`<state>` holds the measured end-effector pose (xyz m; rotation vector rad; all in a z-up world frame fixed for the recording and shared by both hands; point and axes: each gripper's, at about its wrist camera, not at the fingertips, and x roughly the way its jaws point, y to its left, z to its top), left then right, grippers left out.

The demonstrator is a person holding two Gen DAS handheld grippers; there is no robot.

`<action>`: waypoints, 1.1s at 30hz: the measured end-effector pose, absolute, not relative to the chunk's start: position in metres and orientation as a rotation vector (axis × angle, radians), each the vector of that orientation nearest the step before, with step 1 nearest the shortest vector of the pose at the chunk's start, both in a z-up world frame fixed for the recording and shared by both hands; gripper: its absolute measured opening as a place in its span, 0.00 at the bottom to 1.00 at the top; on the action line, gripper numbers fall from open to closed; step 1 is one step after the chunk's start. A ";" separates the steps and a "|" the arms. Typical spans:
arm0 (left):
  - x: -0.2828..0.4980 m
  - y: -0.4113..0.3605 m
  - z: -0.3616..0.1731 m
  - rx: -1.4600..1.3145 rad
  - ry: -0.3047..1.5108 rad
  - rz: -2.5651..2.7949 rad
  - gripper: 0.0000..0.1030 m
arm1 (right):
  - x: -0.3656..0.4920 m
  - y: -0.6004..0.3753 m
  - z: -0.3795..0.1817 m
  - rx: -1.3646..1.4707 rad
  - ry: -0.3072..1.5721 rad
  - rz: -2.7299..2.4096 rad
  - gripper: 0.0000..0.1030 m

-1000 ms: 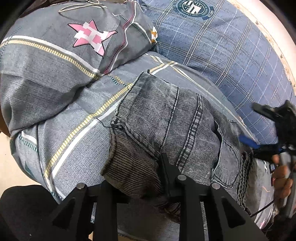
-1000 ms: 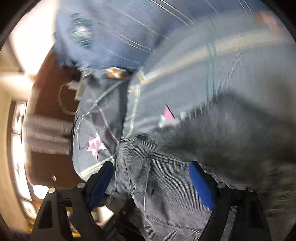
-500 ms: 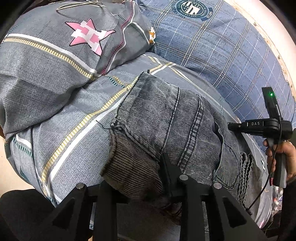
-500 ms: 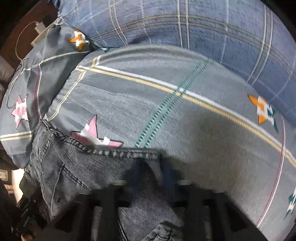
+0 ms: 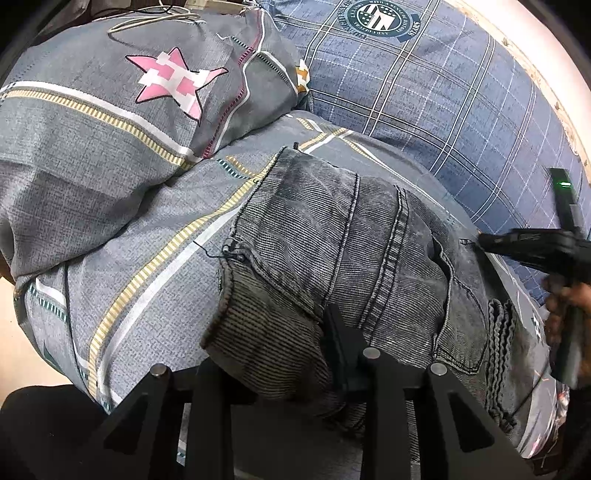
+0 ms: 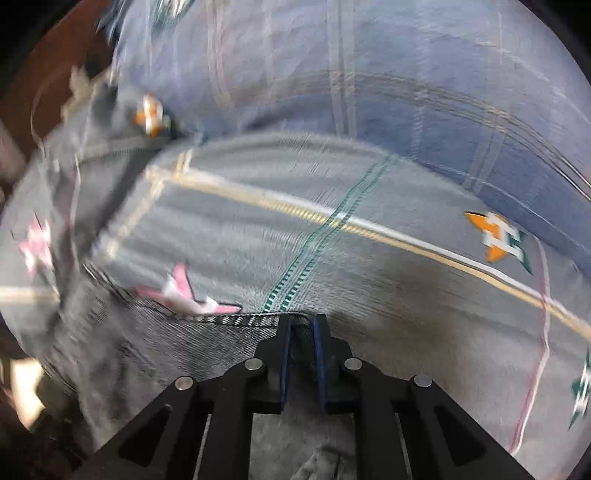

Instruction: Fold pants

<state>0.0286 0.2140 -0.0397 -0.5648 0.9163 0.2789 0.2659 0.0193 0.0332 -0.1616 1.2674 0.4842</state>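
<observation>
Dark grey denim pants lie bunched on a grey striped bedcover. My left gripper sits at their near edge with a fold of denim between its fingers. One black finger shows and the other is hidden under the cloth. Its jaws are opening slightly, with the denim still between them. My right gripper is shut on the pants' stitched edge, the blue pads pinching the cloth. In the left wrist view the right gripper touches the pants' right side.
A blue plaid cover with a round crest fills the far right. A white cable lies at the far edge of the bed. A hand holds the right gripper's handle. Pale floor shows at the left.
My right gripper went from wide open to shut on the pants' edge, swinging round above the bedcover. My left gripper stayed in place on the denim fold.
</observation>
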 end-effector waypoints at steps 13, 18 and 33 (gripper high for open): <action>0.035 0.200 -0.034 -0.454 0.948 0.357 0.32 | 0.201 0.007 0.043 0.235 1.340 0.695 0.23; 0.039 0.195 -0.031 -0.411 0.967 0.377 0.30 | 0.165 0.028 0.006 0.101 1.397 0.719 0.54; 0.042 0.185 -0.020 -0.337 0.970 0.393 0.22 | 0.111 0.019 0.045 0.071 1.338 0.756 0.57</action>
